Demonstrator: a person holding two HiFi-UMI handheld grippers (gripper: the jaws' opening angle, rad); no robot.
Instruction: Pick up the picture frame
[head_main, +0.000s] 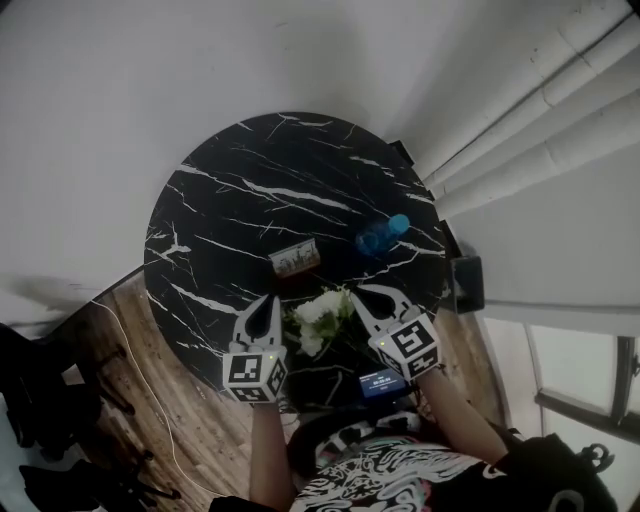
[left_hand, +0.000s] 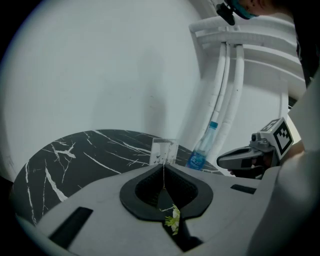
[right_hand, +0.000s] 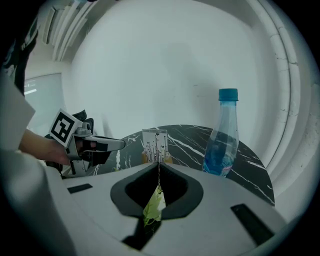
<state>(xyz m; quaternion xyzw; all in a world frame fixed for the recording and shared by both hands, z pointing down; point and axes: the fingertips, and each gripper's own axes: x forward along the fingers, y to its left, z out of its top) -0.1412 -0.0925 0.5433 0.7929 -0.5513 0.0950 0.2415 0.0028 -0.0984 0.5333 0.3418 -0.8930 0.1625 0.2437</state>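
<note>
A small picture frame (head_main: 295, 258) stands upright near the middle of the round black marble table (head_main: 210, 210), showing a pale print of thin stems (right_hand: 155, 145) (left_hand: 164, 152). Both grippers hover over the table's near edge, short of the frame and apart from it. My left gripper (head_main: 268, 301) (left_hand: 163, 169) is shut with nothing in it. My right gripper (head_main: 362, 293) (right_hand: 159, 166) is also shut and empty. A bunch of white flowers with green leaves (head_main: 320, 317) lies between and just below the two grippers.
A blue-capped water bottle (head_main: 383, 235) (right_hand: 222, 135) stands right of the frame. White wall and pipes (head_main: 540, 110) rise behind the table. A dark box (head_main: 467, 283) sits by the table's right edge, and wooden floor (head_main: 180, 420) with a thin cable lies below.
</note>
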